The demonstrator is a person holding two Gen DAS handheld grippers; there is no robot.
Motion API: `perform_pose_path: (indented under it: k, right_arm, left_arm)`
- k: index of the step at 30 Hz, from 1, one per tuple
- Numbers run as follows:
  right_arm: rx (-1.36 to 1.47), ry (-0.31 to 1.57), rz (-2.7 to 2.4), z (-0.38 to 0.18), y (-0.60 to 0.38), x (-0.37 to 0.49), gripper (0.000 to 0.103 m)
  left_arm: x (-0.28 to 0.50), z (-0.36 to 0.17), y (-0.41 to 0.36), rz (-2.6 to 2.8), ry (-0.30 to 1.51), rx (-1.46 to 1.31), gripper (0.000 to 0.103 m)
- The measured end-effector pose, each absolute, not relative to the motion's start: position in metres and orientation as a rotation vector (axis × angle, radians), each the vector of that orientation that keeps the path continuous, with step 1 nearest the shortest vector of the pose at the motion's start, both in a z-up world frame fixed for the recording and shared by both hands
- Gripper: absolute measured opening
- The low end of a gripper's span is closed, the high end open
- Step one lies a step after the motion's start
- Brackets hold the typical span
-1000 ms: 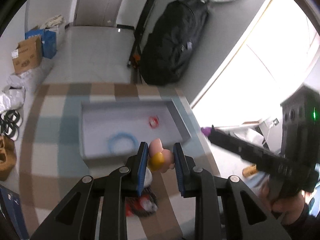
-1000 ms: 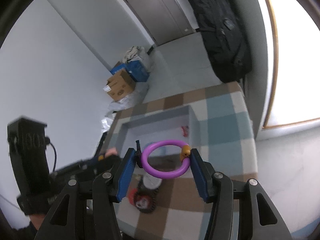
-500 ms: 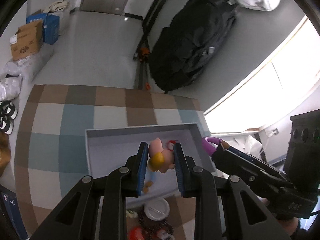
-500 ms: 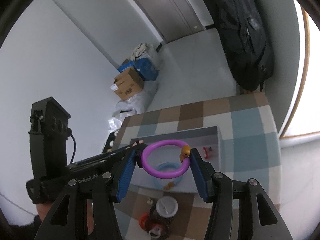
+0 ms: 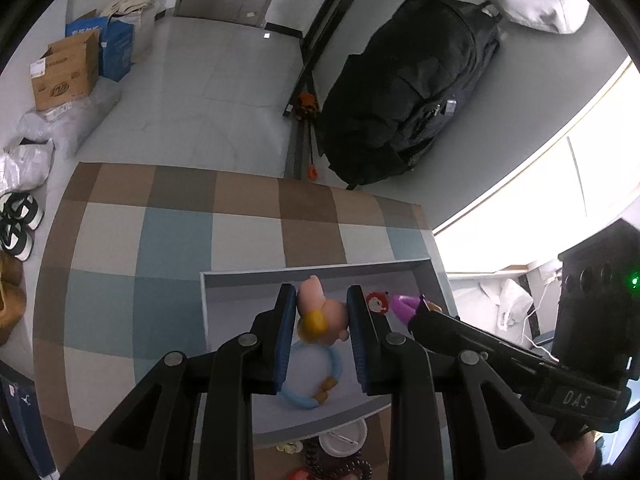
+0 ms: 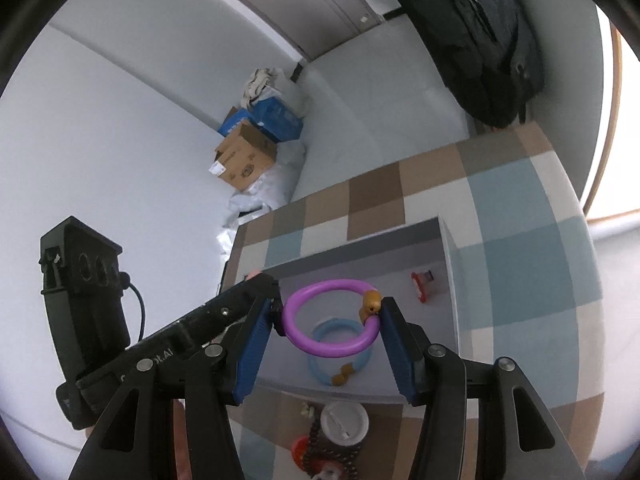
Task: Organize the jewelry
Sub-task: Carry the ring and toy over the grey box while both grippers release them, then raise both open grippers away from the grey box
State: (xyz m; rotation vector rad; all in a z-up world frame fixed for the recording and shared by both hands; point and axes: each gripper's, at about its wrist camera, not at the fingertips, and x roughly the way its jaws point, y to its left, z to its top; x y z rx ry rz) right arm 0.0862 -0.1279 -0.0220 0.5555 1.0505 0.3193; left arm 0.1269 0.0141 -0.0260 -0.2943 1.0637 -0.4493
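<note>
Both over grey tray: right gripper clamps purple ring flat above blue ring, frame centre; left gripper grips pink charm.

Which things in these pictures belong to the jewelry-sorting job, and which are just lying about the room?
Belong to the job:
purple ring in the right gripper
pink charm in the left gripper
blue ring and red piece in the grey tray

Just lying about:
black backpack
cardboard box
shoes
</note>
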Motion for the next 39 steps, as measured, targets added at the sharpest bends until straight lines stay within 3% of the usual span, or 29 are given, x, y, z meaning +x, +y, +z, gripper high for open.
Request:
perform_pose_path:
  k: [7,9,11,12,20,25,29,33,39]
  right_arm:
    - [0.594,1.016,0.313,-0.016,-0.136,0.084,0.055]
    - [0.594,0.998,0.321,-0.010,-0.138,0.081,0.058]
    - [0.599,0.972,0.329,-0.006,-0.140,0.078,0.081]
    - [0.601,0.957,0.337,-0.003,-0.141,0.076,0.083]
    - [0.580,0.908,0.325,0.009,-0.151,0.065,0.099]
    - [0.548,0.899,0.321,0.011,-0.151,0.054,0.103]
    - [0.501,0.893,0.323,0.013,-0.149,0.042,0.103]
    - [0.429,0.904,0.327,0.015,-0.144,0.031,0.103]
    - [0.336,0.892,0.326,0.017,-0.140,0.014,0.103]
  left_arm:
    - [0.125,-0.020,0.016,-0.493,1.045,-0.317,0.024]
    - [0.125,-0.018,0.018,-0.499,1.041,-0.335,0.050]
    - [0.124,-0.015,0.024,-0.509,1.019,-0.381,0.062]
    - [0.124,-0.014,0.026,-0.509,1.014,-0.395,0.064]
    - [0.115,-0.010,0.028,-0.408,1.013,-0.318,0.065]
    - [0.094,-0.004,0.022,-0.341,0.978,-0.201,0.065]
    - [0.078,0.002,0.019,-0.307,0.937,-0.134,0.067]
    - [0.062,0.008,0.020,-0.264,0.887,-0.097,0.080]
    - [0.041,0.009,0.025,-0.226,0.829,-0.051,0.082]
